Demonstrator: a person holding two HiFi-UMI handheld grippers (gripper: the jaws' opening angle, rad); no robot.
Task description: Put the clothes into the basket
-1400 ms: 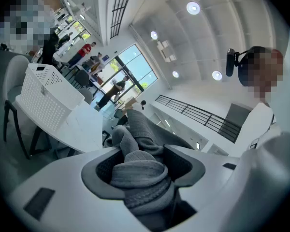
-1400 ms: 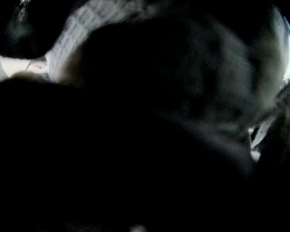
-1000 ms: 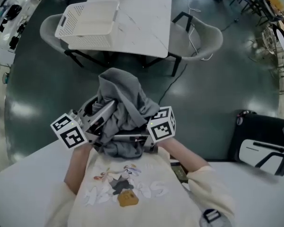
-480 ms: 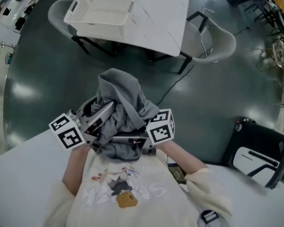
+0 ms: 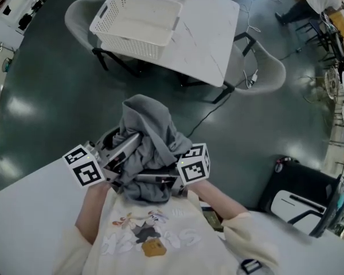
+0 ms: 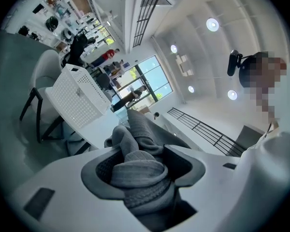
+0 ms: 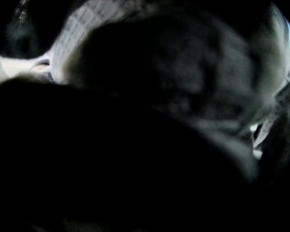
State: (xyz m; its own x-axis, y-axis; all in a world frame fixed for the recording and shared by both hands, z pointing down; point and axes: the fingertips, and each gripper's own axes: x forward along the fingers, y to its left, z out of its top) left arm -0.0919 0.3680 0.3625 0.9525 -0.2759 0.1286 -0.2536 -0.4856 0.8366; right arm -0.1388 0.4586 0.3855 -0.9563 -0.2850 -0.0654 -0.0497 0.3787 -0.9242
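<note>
A bunched grey garment (image 5: pixel 148 136) hangs in front of the person, carried between both grippers above the dark floor. My left gripper (image 5: pixel 129 146) reaches into it from the left and is shut on it. In the left gripper view, ribbed grey cloth (image 6: pixel 137 170) fills the gap between the jaws of that gripper (image 6: pixel 141 164). My right gripper (image 5: pixel 153 175) comes in from the right, its tips buried in the cloth. The right gripper view is almost black, with cloth (image 7: pixel 174 71) over the lens. The white perforated basket (image 5: pixel 139 24) stands empty on the white table (image 5: pixel 209 33), well ahead.
Two pale chairs (image 5: pixel 80 22) (image 5: pixel 264 67) flank the table, and a cable (image 5: pixel 209 110) trails over the floor below it. A black and white case (image 5: pixel 301 196) stands at the right. A white table surface (image 5: pixel 28 211) lies under the person's arms. A person is at the top right.
The table and basket have come nearer and shifted right in the head view. The grey garment stays gripped between both grippers, carried toward the table.
</note>
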